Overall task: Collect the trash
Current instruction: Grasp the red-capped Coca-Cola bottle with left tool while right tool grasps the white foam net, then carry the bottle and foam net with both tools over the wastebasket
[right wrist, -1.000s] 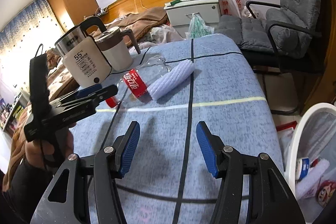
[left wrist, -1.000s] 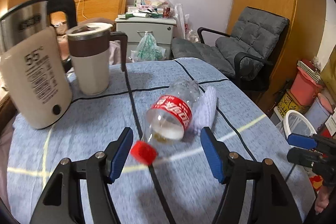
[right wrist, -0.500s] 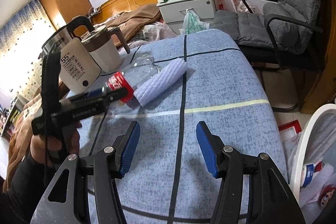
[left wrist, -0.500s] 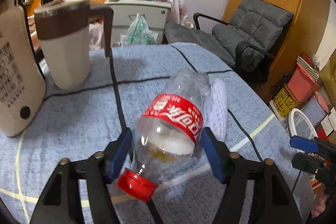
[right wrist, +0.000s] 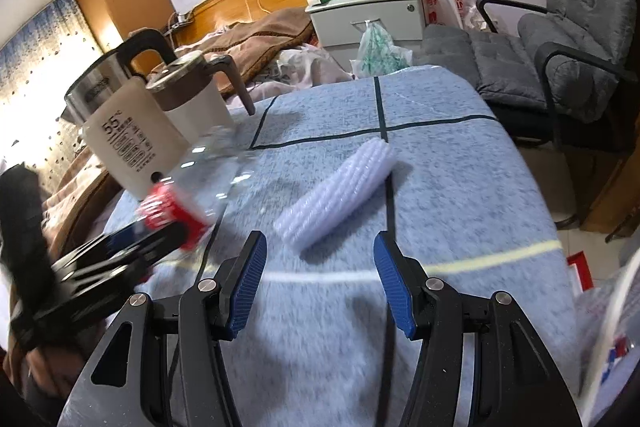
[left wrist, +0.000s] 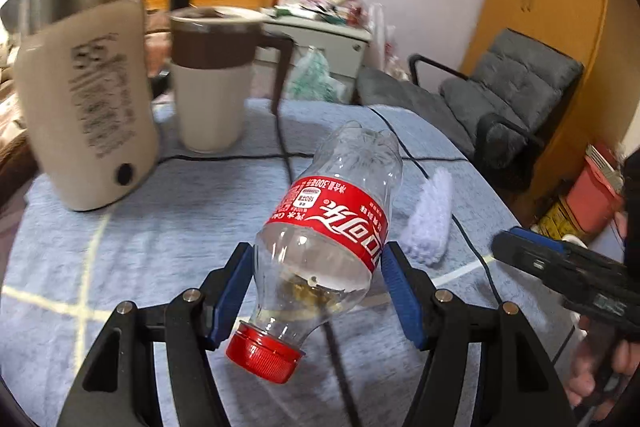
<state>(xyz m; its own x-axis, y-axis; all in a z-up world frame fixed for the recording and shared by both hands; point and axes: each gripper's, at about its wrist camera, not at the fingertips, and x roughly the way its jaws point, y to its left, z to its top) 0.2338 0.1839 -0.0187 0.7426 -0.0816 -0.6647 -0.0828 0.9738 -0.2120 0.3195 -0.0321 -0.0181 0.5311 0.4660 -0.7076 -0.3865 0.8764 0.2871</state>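
the table (right wrist: pixel 460 187) is covered by a blue cloth with dark and pale grid lines. a cream kettle (left wrist: pixel 86 115) and a cream mug with a brown band (left wrist: pixel 212 83) are stood side by side at its far left, and a white ribbed foam sleeve (right wrist: pixel 340 193) is laid near the middle.

Cream kettle (left wrist: pixel 86 115) beside lidded mug (left wrist: pixel 212 83) on blue tablecloth (right wrist: pixel 460 163); grey armchair (left wrist: pixel 516 99) beyond.

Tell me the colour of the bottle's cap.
Red; the bottle's cap shows best in the left wrist view.
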